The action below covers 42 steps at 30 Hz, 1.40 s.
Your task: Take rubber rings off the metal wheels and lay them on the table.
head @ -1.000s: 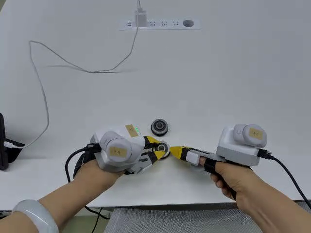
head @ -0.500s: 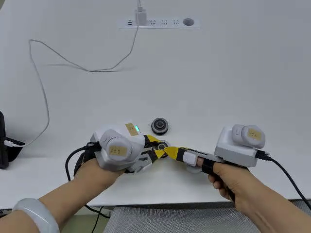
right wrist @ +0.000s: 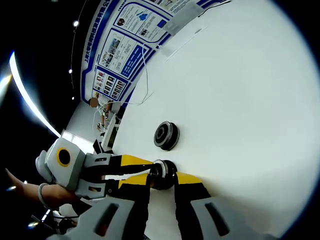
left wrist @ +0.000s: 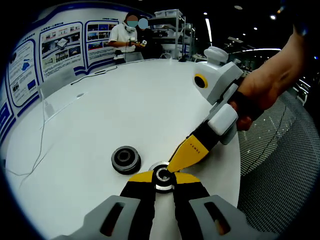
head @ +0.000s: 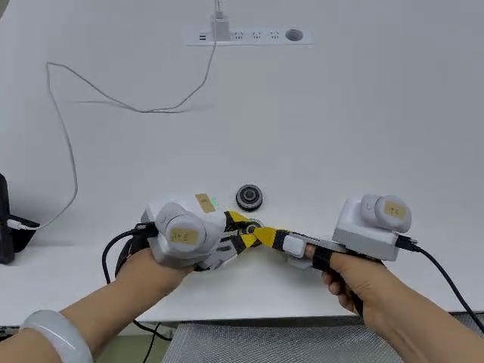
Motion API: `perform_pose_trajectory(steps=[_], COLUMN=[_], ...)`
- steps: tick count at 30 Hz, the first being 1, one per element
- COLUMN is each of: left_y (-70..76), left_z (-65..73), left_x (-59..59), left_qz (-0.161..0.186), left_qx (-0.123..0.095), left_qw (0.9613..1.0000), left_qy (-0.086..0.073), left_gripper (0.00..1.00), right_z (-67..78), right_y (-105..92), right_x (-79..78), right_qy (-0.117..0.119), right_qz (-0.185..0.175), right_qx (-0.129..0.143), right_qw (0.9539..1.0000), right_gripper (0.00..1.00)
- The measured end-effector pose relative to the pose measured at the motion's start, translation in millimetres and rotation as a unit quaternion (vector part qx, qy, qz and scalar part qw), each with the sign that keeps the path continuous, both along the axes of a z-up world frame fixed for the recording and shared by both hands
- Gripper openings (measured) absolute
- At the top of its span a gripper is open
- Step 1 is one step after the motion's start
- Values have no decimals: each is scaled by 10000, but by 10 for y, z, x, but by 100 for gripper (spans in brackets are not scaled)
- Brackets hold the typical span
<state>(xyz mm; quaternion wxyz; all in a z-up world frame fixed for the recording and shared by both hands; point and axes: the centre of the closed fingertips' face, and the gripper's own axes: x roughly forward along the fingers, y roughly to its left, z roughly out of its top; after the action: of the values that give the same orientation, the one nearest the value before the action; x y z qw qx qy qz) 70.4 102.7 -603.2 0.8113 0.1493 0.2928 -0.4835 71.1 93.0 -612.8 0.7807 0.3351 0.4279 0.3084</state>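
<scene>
Jaws of the left gripper (left wrist: 162,176) were closed against opposite sides of a small metal wheel (left wrist: 163,174), with both yellow tips touching its rim. The wheel was located near the front edge of the white table (head: 340,136). Whether it rested on the surface or was held just above it could not be determined. The left hand (head: 147,268) held this gripper, with a pale bangle (head: 49,336) on the wrist.

The right gripper (right wrist: 161,179) met the same wheel from the opposite side. In the right gripper view its jaws stood on either side of the wheel, and one tip touched it. The other tip overlapped the left gripper's jaws, so it could not be determined whether the right gripper clamped the wheel. In the left gripper view it appeared as a narrow yellow wedge whose point touched the wheel's upper right edge. The right hand (head: 355,276) held it.

A second wheel (head: 249,197) lay flat on the table just beyond the first, apart from both grippers. Its outer band was black and its hub metallic.

Farther out, a white cable (head: 68,144) ran across the table to a power strip (head: 249,36) at the far edge. A black object (head: 6,227) stood at the table's left edge. In the left gripper view, two people (left wrist: 132,30) stood beyond the table beside wall display panels (left wrist: 60,45).
</scene>
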Motion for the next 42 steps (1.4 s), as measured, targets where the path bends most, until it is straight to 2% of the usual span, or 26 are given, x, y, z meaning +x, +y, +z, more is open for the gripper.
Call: perform_pose_trajectory(steps=[2, 23, 34, 42], left_y=[-2, 6, 12, 7], left_z=[3, 5, 3, 6], left_x=[-5, -4, -5, -6], left_qz=[-2, -8, -16, -2], left_qx=[-3, -1, -1, -5], left_qw=[10000, 10000, 10000, 10000], left_qy=[0, -9, -11, -9], left_gripper=[13, 13, 13, 13], right_z=[-13, 43, 91, 83], right_y=[2, 32, 28, 48], right_x=[7, -11, -49, -18], right_qy=[-41, -28, -94, -48], right_qz=[6, 59, 220, 128], right_qx=[-54, 66, 101, 192], right_qw=[10000, 10000, 9997, 9997], right_gripper=[20, 22, 24, 25])
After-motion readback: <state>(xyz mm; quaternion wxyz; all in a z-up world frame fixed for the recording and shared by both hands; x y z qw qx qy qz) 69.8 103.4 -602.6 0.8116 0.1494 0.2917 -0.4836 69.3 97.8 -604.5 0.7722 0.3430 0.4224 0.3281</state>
